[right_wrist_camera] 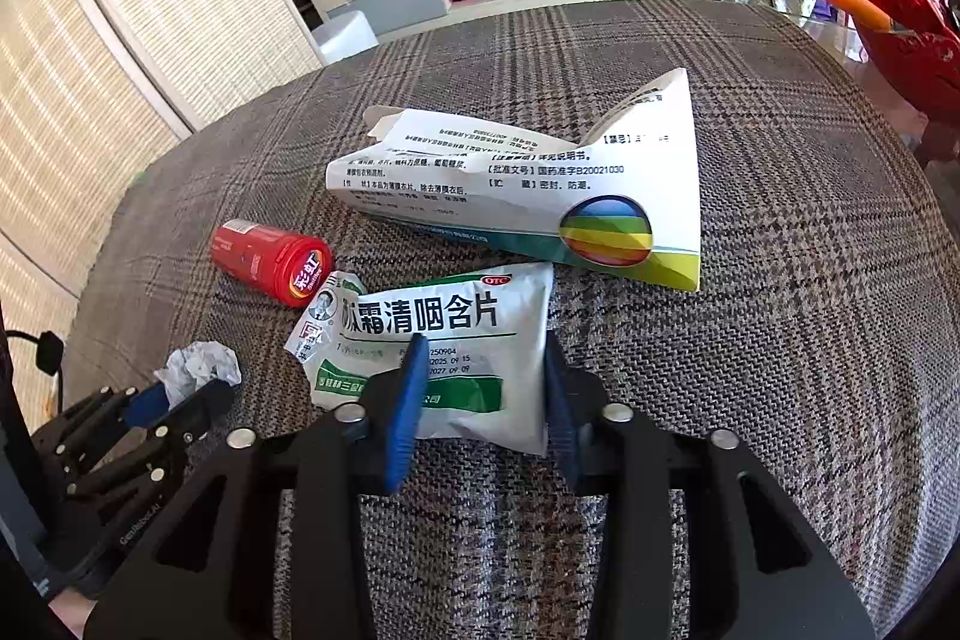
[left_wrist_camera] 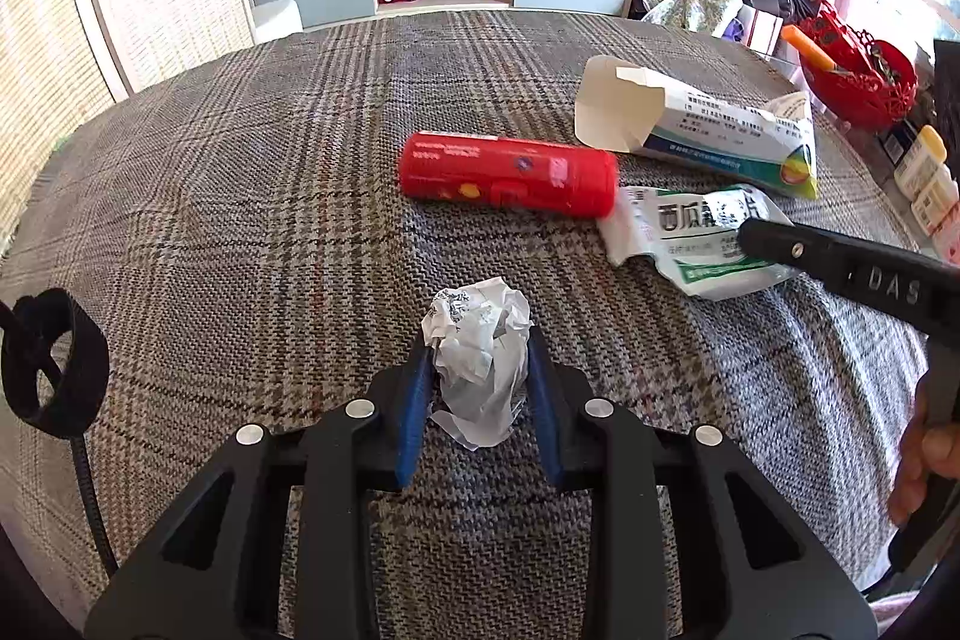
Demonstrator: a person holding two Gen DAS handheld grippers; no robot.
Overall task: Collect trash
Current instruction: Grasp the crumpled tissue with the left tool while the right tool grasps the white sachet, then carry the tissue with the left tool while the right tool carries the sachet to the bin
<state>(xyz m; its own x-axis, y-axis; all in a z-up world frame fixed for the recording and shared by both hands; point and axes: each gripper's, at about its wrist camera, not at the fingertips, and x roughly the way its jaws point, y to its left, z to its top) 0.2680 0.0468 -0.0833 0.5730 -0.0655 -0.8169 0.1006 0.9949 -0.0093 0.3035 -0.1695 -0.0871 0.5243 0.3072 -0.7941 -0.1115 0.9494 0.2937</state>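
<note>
Over on the left, the left gripper (left_wrist_camera: 477,370) has its blue pads squeezed in on a crumpled paper ball (left_wrist_camera: 477,358), near edge of the plaid cloth (left_wrist_camera: 240,160). Further back a red bottle (left_wrist_camera: 509,175) lies on its side. Right of that, the right gripper (right_wrist_camera: 480,388) is pinched on the near edge of a white and green lozenge packet (right_wrist_camera: 432,334). The flattened medicine box (right_wrist_camera: 540,184) sits behind it, far right.
</note>
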